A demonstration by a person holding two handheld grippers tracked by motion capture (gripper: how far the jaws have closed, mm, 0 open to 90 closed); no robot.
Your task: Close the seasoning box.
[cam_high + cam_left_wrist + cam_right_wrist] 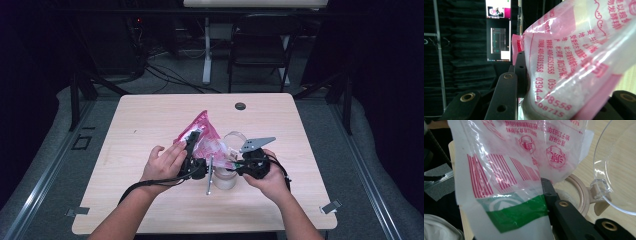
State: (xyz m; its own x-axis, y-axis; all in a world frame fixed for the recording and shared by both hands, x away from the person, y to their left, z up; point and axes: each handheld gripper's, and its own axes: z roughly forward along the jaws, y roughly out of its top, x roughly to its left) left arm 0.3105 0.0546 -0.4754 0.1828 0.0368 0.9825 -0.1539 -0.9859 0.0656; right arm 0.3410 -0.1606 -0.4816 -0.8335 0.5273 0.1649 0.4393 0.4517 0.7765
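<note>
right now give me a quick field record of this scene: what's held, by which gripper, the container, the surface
held item: pink and clear plastic bag with white powder inside
left gripper: jaws clamped on the bag's body, bag raised and tilted
right gripper: shut on the bag's lower edge by the green strip
container: clear jar under the bag, hinged clear lid flipped open
jar contents: cannot tell
surface: light wooden table

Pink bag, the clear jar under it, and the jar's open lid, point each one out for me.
pink bag [202, 129]: high view, its raised upper part.
clear jar [225, 180]: high view, its side wall.
open lid [616, 167]: right gripper view, its clear dome.
</note>
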